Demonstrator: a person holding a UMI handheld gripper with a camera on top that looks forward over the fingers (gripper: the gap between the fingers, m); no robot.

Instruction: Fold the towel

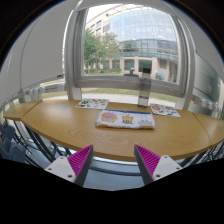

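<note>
Towel (125, 119): the only candidate in view is the flat, light-coloured, printed rectangle lying on the wooden table (60, 125), well beyond the fingertips and roughly centred ahead of them. Whether it is cloth or printed paper cannot be confirmed from here; treat the identification as provisional.

The gripper (114, 160) is open and holds nothing. Its two fingers stand apart, each showing a magenta pad (148, 157), with the near table edge visible in the gap between them.

Judged step: approach. You need to close the distance before any fold can begin. Keep the rectangle centred between the fingers as you advance, and come in low over the table so that one finger can slide under a near corner or edge. Select a corner, not the middle, so the layer lifts cleanly.

Materials and shapes:
- Table: smooth, pale wood, long with a rounded near edge.
- Similar flat printed items (92, 103) lie further back at either side.
- An upright dark stand (144, 90) stands behind the rectangle, before large windows (130, 45).
</note>
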